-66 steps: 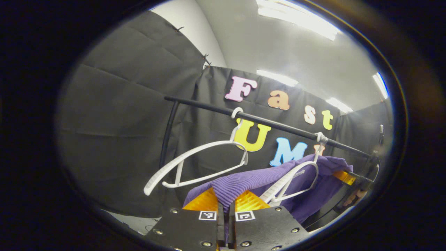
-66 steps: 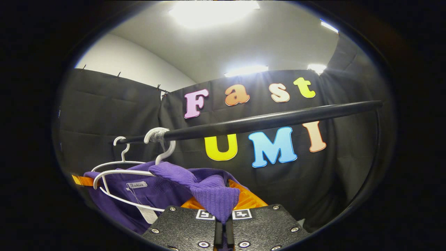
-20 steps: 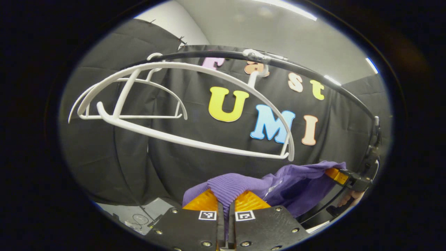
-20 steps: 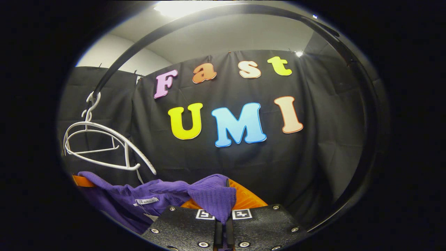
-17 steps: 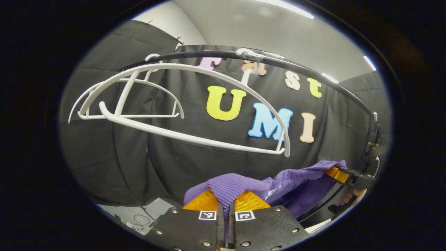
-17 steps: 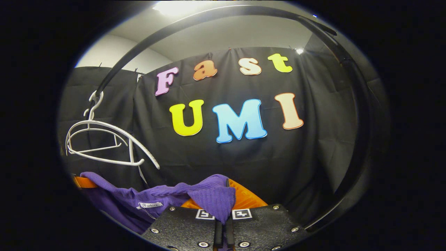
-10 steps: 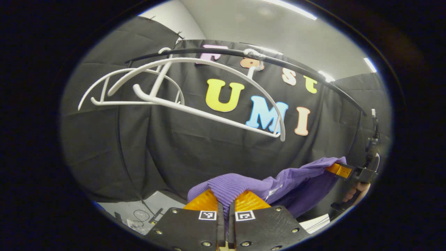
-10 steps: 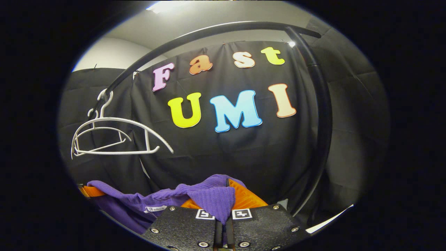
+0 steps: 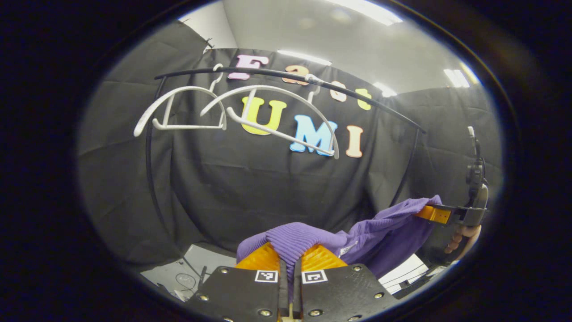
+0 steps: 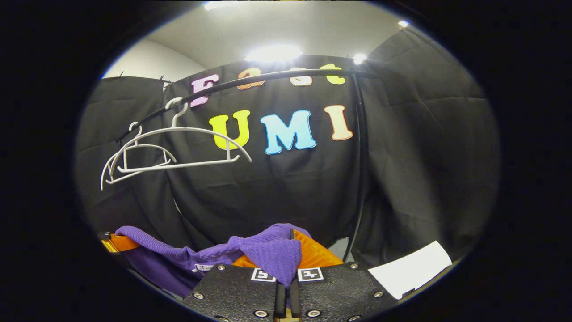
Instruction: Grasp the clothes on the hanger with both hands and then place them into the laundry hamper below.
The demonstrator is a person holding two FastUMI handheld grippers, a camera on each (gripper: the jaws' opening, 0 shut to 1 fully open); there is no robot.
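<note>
Landmark: we place everything against the black rail (image 9: 286, 77), also seen in the right gripper view (image 10: 268, 79), running across the upper part of both views.

Sweater: we see the purple sweater (image 9: 375, 232) well below the rail, off the hangers, stretched in the air between the two grippers; in the right gripper view (image 10: 187, 257) it sags toward the lower left, a small white label showing near its fold.

Left gripper: left gripper (image 9: 289, 268) sits well below the rail, fingers clenched on a bunched fold of the sweater, knit bulging up over the tips.

Right gripper: right gripper (image 10: 286, 273) also well below the rail, fingers pressed together on another fold of the sweater. In the left gripper view we see this same gripper (image 9: 432, 213) farther off, under the rail's right end, biting the sweater's far edge, with a hand (image 9: 462, 239) on its handle.

Hangers: two white hangers hook on the rail, both bare; near hanger (image 9: 286, 129) and far hanger (image 9: 178, 112) hang just beside each other. In the right gripper view they sit under the rail's left part (image 10: 183, 147).

Paper: a white sheet (image 10: 411, 268) lies far below the rail's right post.

Hamper: we cannot tell where it is.
</note>
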